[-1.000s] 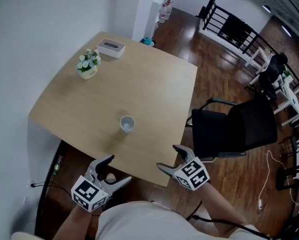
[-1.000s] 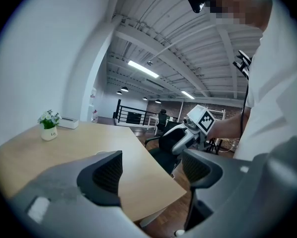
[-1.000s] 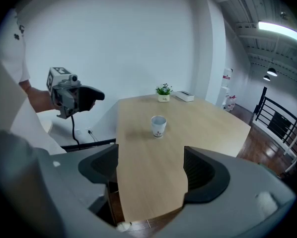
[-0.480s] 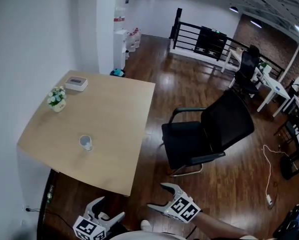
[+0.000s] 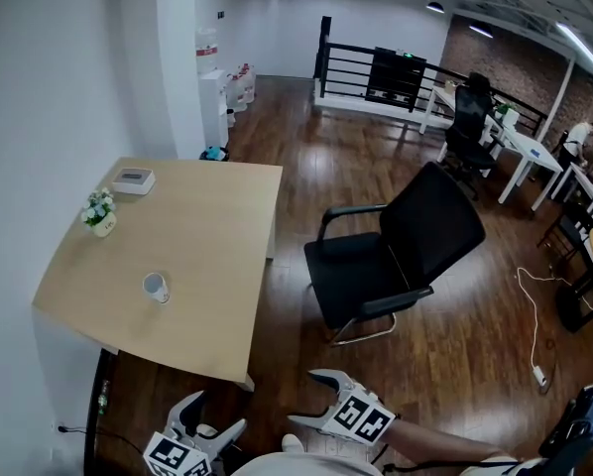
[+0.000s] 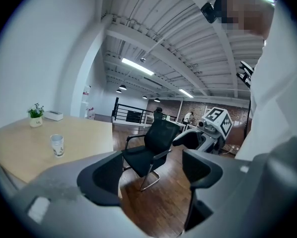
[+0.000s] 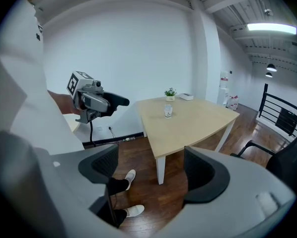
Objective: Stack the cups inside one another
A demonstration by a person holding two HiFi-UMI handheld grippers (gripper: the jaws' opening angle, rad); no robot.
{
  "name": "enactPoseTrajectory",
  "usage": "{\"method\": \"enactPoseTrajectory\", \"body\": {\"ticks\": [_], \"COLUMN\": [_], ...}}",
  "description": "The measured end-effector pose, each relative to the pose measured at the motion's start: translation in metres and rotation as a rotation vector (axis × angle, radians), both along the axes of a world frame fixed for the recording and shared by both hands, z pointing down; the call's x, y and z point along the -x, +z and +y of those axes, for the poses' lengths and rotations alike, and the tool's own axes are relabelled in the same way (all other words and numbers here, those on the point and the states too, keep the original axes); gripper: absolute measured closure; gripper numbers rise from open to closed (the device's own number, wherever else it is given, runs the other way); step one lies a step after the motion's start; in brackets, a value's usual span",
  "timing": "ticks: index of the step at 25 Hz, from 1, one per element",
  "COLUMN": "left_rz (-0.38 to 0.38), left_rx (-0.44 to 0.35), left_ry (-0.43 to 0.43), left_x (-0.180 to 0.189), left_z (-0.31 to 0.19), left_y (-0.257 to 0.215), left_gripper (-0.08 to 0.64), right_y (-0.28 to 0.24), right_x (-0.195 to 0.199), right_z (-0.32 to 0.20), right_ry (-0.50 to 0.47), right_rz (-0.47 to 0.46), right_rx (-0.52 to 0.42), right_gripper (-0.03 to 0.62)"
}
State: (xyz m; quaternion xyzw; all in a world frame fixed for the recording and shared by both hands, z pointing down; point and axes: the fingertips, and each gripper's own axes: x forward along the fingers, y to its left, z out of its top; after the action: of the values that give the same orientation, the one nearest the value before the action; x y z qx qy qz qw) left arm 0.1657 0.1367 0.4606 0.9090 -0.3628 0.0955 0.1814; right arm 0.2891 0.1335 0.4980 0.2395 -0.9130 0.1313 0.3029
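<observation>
A white paper cup stands upright on the light wooden table, near its front half; it also shows small as the cup and the cup in the gripper views. I cannot tell if it is one cup or several nested. My left gripper is held low at the bottom edge of the head view, well away from the table, open and empty. My right gripper hangs beside it over the floor, also open with nothing between its jaws.
A small flower pot and a white box sit at the table's far left corner. A black office chair stands right of the table on the wooden floor. A railing and desks lie further back.
The view has pulled back and up from the table: the cup and table now sit further left and smaller. Both grippers have dropped toward the bottom edge, still open.
</observation>
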Motion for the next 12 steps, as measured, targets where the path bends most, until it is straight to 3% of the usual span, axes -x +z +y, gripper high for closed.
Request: {"method": "enactPoseTrajectory", "body": {"ticks": [12], "left_rz": [-0.008], "left_rx": [-0.020], "left_ry": [-0.049], "left_x": [0.004], "left_z": [0.023], "left_y": [-0.001], "left_gripper": [0.164], "right_y": [-0.006], "right_x": [0.011], "right_z": [0.007], "right_ry": [-0.065], "right_rz": [0.005], "right_rx": [-0.038], "right_gripper": [0.186]}}
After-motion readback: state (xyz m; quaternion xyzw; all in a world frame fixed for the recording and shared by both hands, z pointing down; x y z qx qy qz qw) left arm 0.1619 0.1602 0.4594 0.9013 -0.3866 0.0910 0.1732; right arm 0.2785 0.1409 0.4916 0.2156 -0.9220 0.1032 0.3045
